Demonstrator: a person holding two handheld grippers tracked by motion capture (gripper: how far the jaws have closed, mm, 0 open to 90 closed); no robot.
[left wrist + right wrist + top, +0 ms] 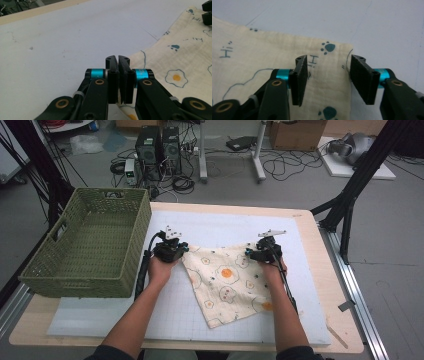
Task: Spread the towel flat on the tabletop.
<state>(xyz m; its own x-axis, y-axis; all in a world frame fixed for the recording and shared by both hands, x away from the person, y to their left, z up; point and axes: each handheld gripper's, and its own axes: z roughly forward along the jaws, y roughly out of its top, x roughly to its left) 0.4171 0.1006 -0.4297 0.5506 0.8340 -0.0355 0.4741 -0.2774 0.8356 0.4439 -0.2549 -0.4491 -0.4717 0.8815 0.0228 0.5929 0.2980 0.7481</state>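
Cream cloth [227,282] printed with fried eggs, blue paw prints and small "Hi" marks lies flat on the white gridded mat [125,312] that covers the counter [345,342], spread as a rough triangle with its long edge toward the far side and a point toward the person. Its far-left corner sits at the left claw [183,249], whose jaws are pressed together; in the left gripper view [117,60] the cloth's edge runs right up to the closed jaws and passes beneath them, though whether fabric is actually pinched there cannot be told. Its far-right corner is at the right claw [248,253]. In the right gripper view [329,62] those jaws stand apart, straddling the corner of the cloth, one pad over the fabric beside a "Hi" mark and the other just past the edge over the mat, with neither pad pressing on it. Both forearms reach in from the near edge of the counter, a hand wrapped around each gripper. Left of the cloth, well apart from it, a green woven basket [87,245] with handle cutouts stands on the counter's left side. Beyond the counter the floor holds cables, computer towers [160,147] and a cardboard box [297,134].
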